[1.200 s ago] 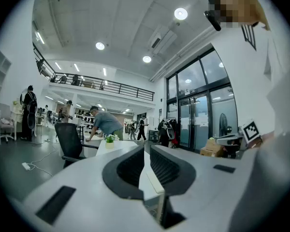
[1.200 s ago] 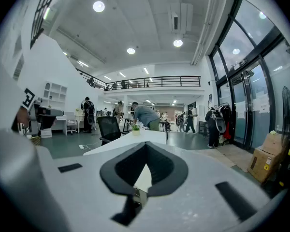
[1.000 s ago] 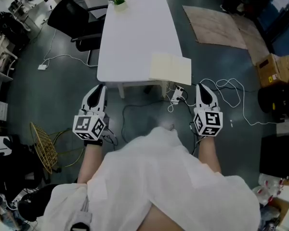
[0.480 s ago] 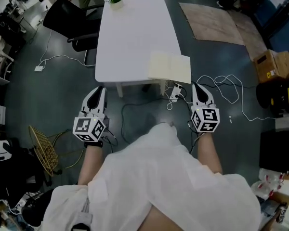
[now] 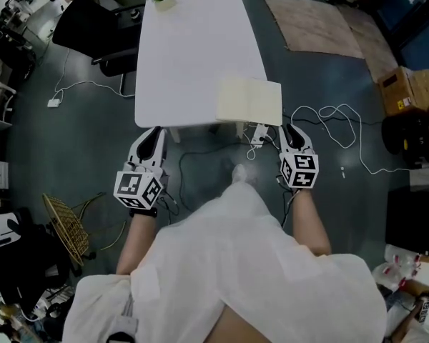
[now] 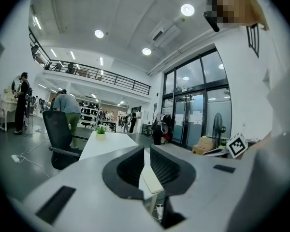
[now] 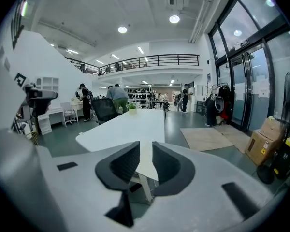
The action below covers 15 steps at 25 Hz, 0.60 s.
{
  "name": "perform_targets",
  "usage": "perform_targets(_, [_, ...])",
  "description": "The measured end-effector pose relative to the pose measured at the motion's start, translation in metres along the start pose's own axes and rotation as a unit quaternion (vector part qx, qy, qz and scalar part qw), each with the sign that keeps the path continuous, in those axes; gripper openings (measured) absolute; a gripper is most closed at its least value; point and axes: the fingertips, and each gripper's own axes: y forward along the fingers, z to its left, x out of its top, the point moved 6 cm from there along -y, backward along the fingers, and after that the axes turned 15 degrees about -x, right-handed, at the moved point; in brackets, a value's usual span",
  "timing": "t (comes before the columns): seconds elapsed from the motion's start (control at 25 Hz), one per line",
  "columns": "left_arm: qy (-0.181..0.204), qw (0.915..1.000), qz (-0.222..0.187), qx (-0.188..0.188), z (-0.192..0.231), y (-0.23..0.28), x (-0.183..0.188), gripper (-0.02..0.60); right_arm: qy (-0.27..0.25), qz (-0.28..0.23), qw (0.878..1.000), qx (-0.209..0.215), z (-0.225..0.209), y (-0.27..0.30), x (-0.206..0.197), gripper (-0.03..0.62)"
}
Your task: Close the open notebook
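The open notebook (image 5: 249,101) lies flat, pale pages up, on the near right corner of the white table (image 5: 193,56). At the table's far end a small pot (image 5: 163,1) holds a green plant. The left gripper (image 5: 154,136) hangs just short of the table's near edge, its jaws a narrow slit apart with nothing between them. The right gripper (image 5: 287,131) is near the notebook's corner but apart from it; its jaws are opening and hold nothing. On the floor, a cardboard box (image 5: 407,90) sits to the right, its contents not visible, and a gold wire basket (image 5: 66,216) lies to the left.
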Motion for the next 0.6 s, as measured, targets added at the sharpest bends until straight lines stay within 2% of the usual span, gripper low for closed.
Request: perform_targets(0.6, [-0.009, 0.9993, 0.032, -0.018, 0.022, 0.105, 0.006, 0.034, -0.019, 0.109, 0.994, 0.021, -0.026, 0.111, -0.033, 0.112])
